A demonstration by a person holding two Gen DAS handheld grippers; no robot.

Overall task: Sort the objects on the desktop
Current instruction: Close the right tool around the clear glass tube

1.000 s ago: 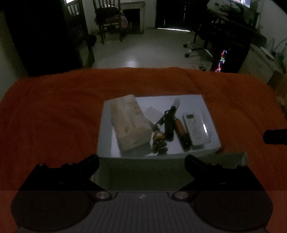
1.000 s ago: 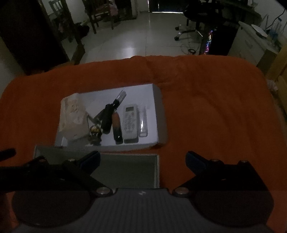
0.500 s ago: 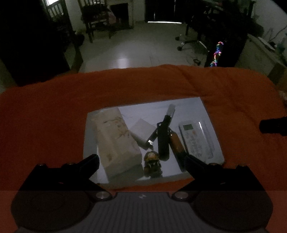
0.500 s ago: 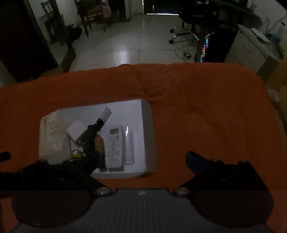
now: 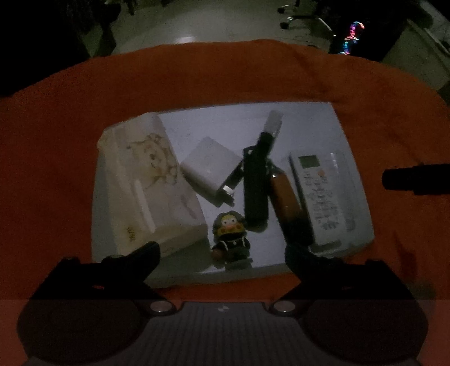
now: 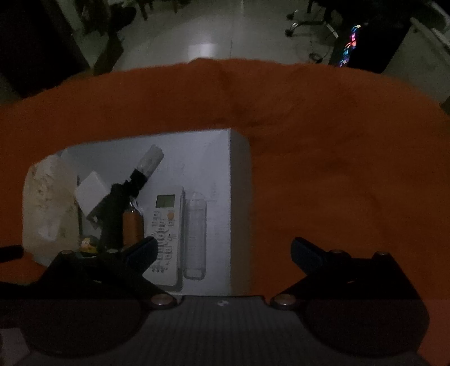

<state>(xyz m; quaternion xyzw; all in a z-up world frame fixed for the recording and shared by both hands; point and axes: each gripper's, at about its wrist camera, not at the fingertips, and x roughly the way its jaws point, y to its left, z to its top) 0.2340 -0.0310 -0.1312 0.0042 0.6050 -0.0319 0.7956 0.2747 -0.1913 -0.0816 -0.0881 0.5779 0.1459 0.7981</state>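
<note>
A flat white box [image 5: 225,124] lies on an orange cloth and carries the objects. From left to right they are a cream tissue pack [image 5: 146,191], a white adapter [image 5: 208,169], a black tube with a pale cap [image 5: 254,183], a brown bottle [image 5: 289,202] and a white remote [image 5: 317,194]. A small duck figurine [image 5: 230,239] stands at the box's near edge. My left gripper [image 5: 223,253] hangs over that edge, wide and closing slightly, with the figurine in the gap but untouched. My right gripper [image 6: 225,245] is open above the box's right side, near the remote [image 6: 166,225] and a clear tube [image 6: 195,233].
The orange cloth [image 6: 337,169] covers the whole table, wrinkled at the far middle. Beyond its far edge are a pale tiled floor [image 6: 211,36], an office chair base [image 5: 298,17] and a dark computer case with coloured lights [image 6: 348,42].
Both grippers have come down and forward over the white box, so its objects look larger. The grey mat in front of the box has left both views.
</note>
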